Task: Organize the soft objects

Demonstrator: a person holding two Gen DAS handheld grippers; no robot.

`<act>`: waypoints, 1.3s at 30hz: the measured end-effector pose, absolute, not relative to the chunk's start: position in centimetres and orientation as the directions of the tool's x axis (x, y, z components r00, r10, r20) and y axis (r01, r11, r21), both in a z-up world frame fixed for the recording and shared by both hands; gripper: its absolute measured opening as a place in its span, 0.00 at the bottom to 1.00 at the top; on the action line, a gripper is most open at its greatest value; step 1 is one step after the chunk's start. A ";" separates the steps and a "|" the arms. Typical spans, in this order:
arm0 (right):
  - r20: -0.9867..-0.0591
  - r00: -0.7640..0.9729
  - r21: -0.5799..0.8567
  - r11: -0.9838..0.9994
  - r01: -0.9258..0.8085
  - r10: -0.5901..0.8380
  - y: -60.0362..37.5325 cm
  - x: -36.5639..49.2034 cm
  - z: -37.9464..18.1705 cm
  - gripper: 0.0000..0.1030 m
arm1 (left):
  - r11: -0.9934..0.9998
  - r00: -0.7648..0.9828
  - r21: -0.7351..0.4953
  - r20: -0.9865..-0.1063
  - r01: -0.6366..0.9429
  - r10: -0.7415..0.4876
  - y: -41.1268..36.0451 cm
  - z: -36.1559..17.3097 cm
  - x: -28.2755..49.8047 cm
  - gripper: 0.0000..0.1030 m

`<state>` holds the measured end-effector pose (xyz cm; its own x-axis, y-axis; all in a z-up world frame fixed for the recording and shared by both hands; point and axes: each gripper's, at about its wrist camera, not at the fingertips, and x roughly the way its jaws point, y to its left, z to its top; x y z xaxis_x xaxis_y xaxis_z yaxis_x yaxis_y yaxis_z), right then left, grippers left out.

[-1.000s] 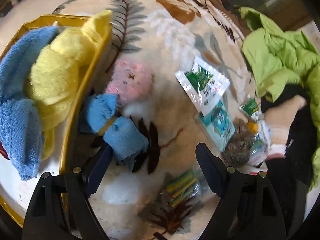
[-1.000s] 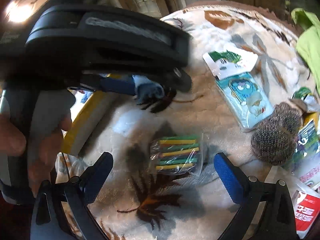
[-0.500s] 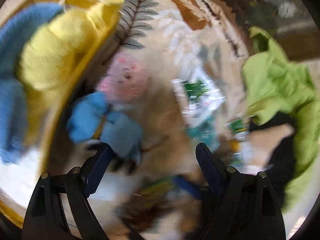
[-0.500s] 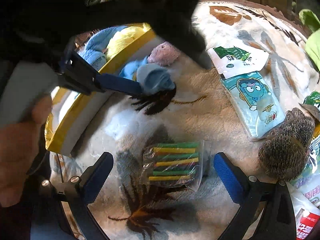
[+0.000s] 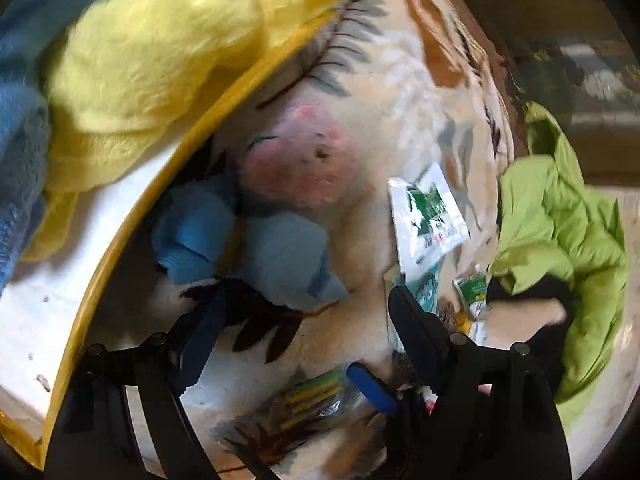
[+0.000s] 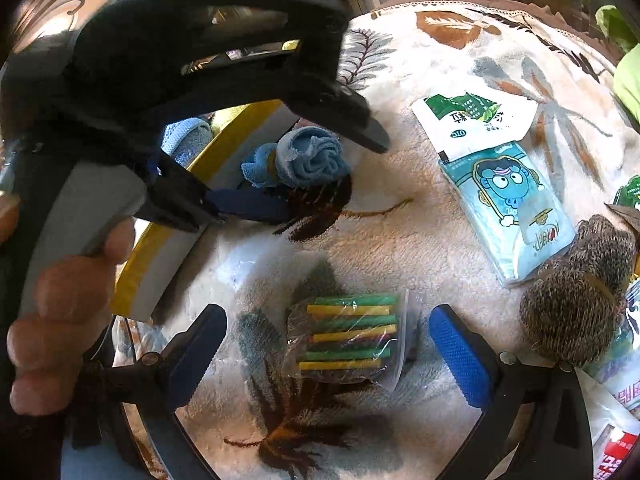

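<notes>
Both hand-held grippers spread wide, left straddling the rolled blue cloth beside the yellow tray; right over bagged sticks. "OTC" readable on white sachet.

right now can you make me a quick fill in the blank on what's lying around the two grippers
1. The rolled blue towel lies on the blanket just outside the ____ tray.
2. The left gripper reaching toward that towel has its jaws ____.
3. Between the fingers of the right gripper lies a clear bag of green and ____ sticks.
4. Beside the blue towel sits a round ____ plush.

Missing words: yellow; open; yellow; pink
</notes>
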<state>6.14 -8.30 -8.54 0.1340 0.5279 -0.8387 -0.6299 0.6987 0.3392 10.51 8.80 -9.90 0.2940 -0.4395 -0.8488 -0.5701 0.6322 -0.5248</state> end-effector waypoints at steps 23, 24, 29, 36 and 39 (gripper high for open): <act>-0.823 0.165 0.346 0.710 -0.613 0.544 -8.9 6.3 -8.4 0.99 | 0.526 0.315 -0.577 -0.803 -0.626 -0.506 10.5 -11.4 9.5 0.19; -0.830 0.172 0.331 0.716 -0.614 0.531 -8.7 6.3 -8.5 0.98 | 0.521 0.323 -0.588 -0.795 -0.620 -0.514 10.6 -11.4 9.3 0.19; -0.858 0.226 0.221 0.728 -0.649 0.462 -7.4 5.4 -8.8 0.95 | 0.535 0.336 -0.610 -0.782 -0.585 -0.524 10.3 -11.2 9.2 0.19; -0.880 0.301 0.127 0.792 -0.597 0.368 -7.5 4.7 -8.7 0.60 | 0.607 0.324 -0.609 -0.790 -0.510 -0.520 9.6 -11.0 8.9 0.08; -0.878 0.283 0.178 0.812 -0.557 0.386 -9.0 4.9 -8.4 0.43 | 0.641 0.317 -0.600 -0.799 -0.479 -0.511 9.3 -10.6 8.3 0.08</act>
<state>4.91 -9.01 -8.44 0.2829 0.3861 -0.8780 -0.5566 0.8116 0.1775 8.35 9.31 -10.63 0.3169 -0.5112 -0.7989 -0.4790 0.6408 -0.6000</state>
